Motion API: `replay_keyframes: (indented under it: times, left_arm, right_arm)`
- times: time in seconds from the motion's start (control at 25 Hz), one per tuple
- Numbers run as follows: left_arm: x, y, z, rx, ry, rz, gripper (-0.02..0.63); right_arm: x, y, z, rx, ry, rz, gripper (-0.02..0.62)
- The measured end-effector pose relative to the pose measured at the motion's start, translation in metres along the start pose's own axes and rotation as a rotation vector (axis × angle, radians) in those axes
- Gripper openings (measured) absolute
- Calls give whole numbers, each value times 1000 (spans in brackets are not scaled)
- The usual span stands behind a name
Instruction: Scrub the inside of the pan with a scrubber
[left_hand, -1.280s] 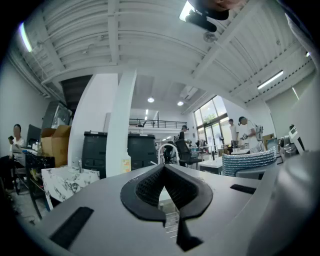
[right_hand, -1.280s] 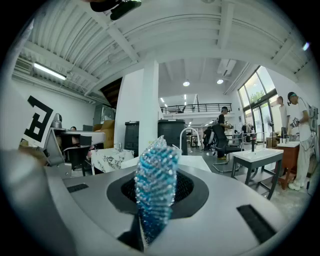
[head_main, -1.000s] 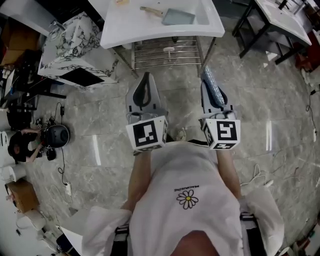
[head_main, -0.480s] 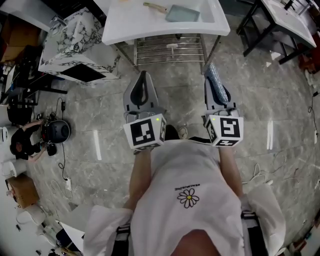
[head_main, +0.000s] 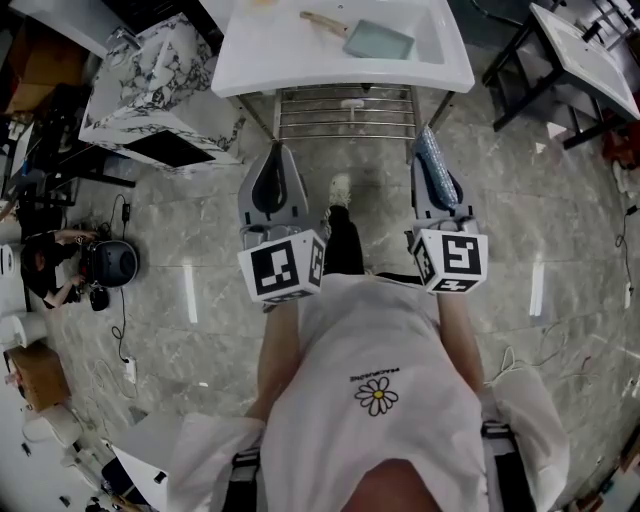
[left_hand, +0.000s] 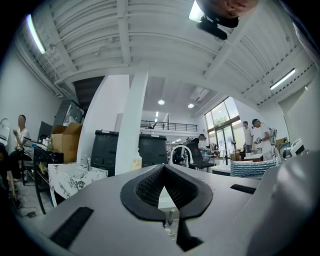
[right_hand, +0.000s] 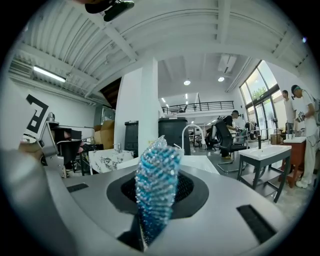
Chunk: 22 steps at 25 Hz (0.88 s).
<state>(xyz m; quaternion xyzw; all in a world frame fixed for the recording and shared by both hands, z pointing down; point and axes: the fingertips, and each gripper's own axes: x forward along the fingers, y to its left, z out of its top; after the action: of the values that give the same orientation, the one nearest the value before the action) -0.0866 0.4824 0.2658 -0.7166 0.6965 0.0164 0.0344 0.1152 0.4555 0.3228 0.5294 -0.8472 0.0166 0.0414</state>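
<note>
A pale blue-green square pan (head_main: 378, 40) with a wooden handle lies on the white sink table (head_main: 280, 50) at the top of the head view. Both grippers are held level over the floor, short of the table's front edge. My left gripper (head_main: 274, 152) is shut with nothing in it; its dark pads (left_hand: 150, 186) meet at the tip. My right gripper (head_main: 424, 138) is shut on a sparkly blue scrubber (head_main: 434, 172), which stands upright between the pads (right_hand: 186, 189) in the right gripper view. The scrubber (right_hand: 157, 182) hides that gripper's tip.
A metal rack (head_main: 345, 105) sits under the table. A marble-patterned block (head_main: 150, 85) stands at the left, and a black-legged white table (head_main: 575, 45) at the right. A person (head_main: 40, 270) crouches by cables on the floor. People (left_hand: 260, 137) stand far off.
Both grippers have moved forward toward the white table, and the table with the pan now shows larger and nearer. A dark trouser leg and shoe have stepped out between the grippers.
</note>
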Motion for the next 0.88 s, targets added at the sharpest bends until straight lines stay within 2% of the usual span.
replay_keyframes:
  times: [0.36,0.6,0.76,0.88]
  left_arm:
    - [116,6,-3,-23,-25,-54,15]
    - [239,19,2,-2,-18,-119,15]
    - [328,33,10,-11,-9,-160,15]
    - [387,40,12,11,-18,-203,15]
  right_arm:
    - [77,-49,17,-14,-25,-52,60]
    - [182,-79,38,-7,-13,-66,60]
    - [265,-95,60,-6,10,-51,60]
    - [327,-106,72,4,24,-40,60]
